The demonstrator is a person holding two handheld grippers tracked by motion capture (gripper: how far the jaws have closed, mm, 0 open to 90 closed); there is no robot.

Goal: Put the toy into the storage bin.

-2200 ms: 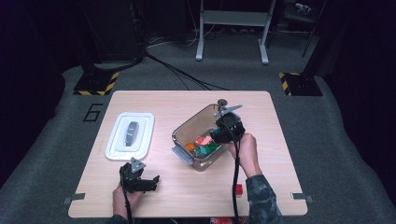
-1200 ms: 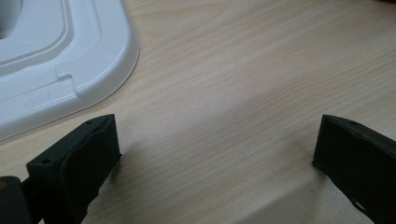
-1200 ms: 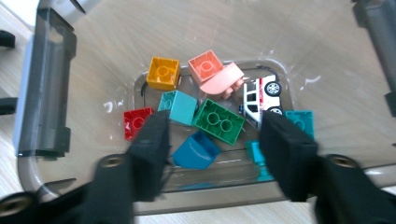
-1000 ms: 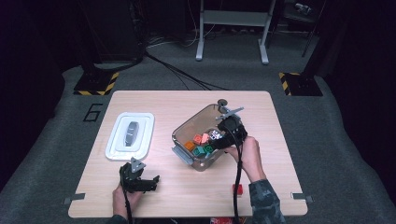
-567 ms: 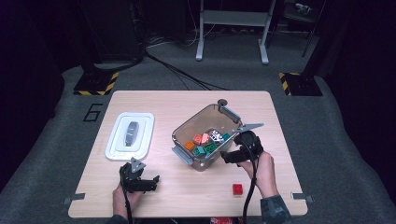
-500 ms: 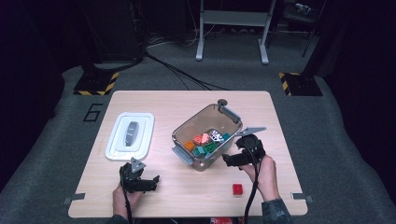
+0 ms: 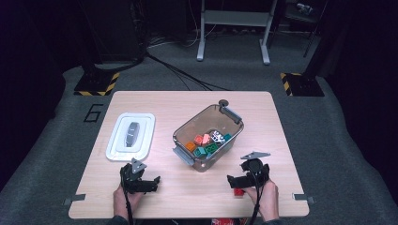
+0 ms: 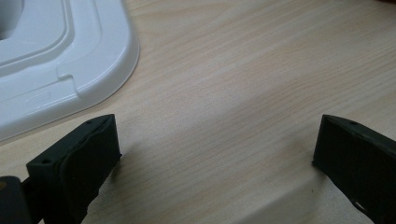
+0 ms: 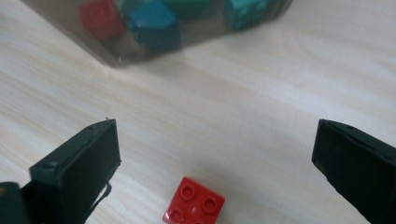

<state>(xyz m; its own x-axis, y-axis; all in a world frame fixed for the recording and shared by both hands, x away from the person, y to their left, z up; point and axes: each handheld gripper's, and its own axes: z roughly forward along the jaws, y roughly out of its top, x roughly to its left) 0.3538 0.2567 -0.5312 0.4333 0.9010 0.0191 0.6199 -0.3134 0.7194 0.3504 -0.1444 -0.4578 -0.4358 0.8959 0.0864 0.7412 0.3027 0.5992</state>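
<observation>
The right hand-held gripper [image 7: 238, 181] has dropped from the clear plastic bin [image 7: 209, 138] at 11 o'clock – jaws just opened, released – over the small red studded brick [image 9: 194, 201], ready to grasp.

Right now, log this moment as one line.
right claw: open, jaws just opening, above red brick | left claw: open, empty | bin: holds bricks

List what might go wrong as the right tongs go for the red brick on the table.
1. The red brick lies low between the open right tongs, nearer one jaw; closing may push it aside, not grip it.
2. The clear bin stands close ahead; lifting forward could knock its wall.
3. Its cable trails along the table edge and might snag.
</observation>
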